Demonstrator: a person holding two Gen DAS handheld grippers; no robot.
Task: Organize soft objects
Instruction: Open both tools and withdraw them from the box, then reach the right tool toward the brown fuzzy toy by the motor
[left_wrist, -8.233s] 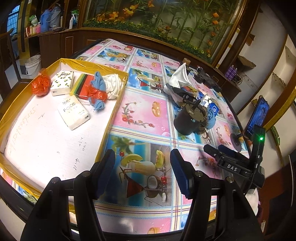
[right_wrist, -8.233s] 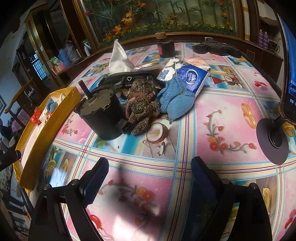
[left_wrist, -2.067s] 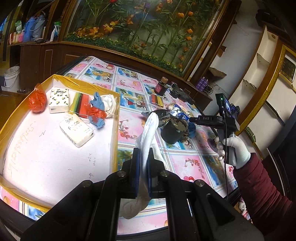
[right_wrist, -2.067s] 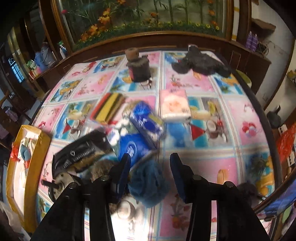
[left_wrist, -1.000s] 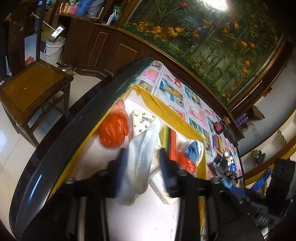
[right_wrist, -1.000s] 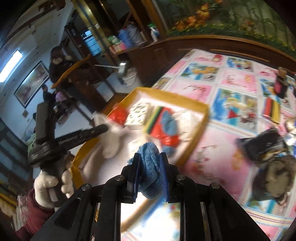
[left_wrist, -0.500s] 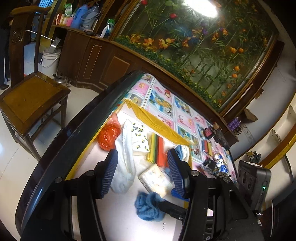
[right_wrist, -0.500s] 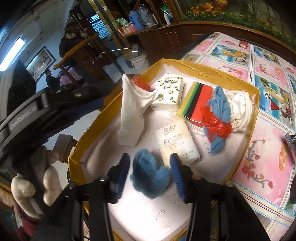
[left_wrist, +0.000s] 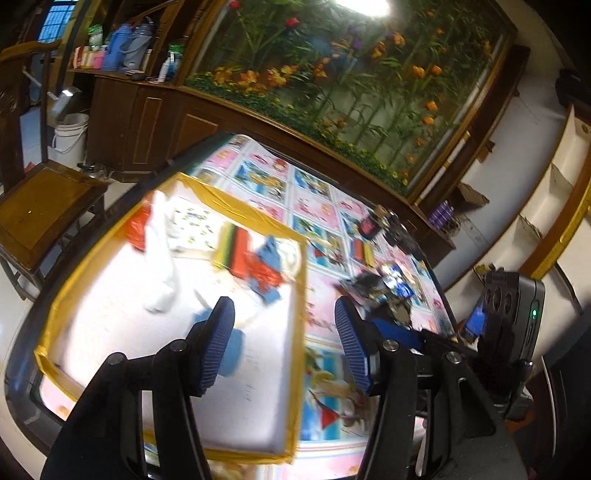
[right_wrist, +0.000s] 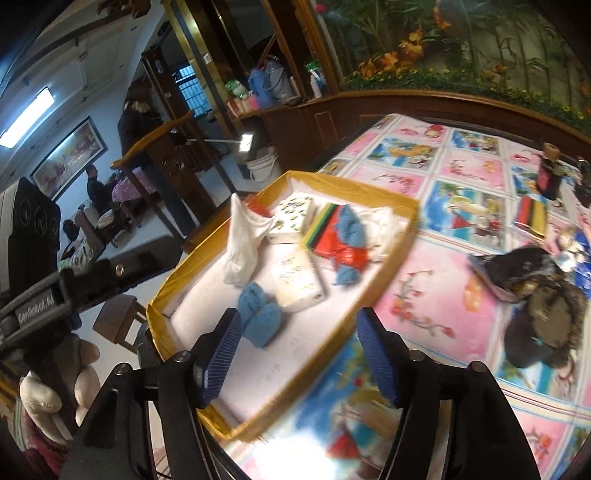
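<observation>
- The left tongs (left_wrist: 284, 343) are spread wide with nothing between them, held above the near part of the yellow-rimmed tray (left_wrist: 301, 295); that view is motion-blurred.
- The right tongs (right_wrist: 301, 354) are likewise spread and hold nothing, hanging over the tray's (right_wrist: 402, 236) near rim.
- Inside the tray, on its white floor, the blue knitted piece (right_wrist: 258, 317) lies near the front, just beside a white tissue pack (right_wrist: 299, 280).
- The white cloth (right_wrist: 242, 240) lies draped on the left side of the tray, its upper end against the lemon-print tissue pack (right_wrist: 291, 219) and the orange-red bag (right_wrist: 258, 206).
- Farther back sit a striped pack (right_wrist: 321, 225), a blue rag (right_wrist: 349, 225) over crumpled red plastic (right_wrist: 345, 253), and a white bundle (right_wrist: 384, 225).
- On the desk (right_wrist: 469, 173) with its pink-and-blue picture cloth, well apart from the tray, lies a heap with a brown knitted item (right_wrist: 546, 325) and a dark pouch (right_wrist: 517, 266).
- A second striped pack (right_wrist: 532, 216) and a small dark jar (right_wrist: 548, 177) stand farther back.
</observation>
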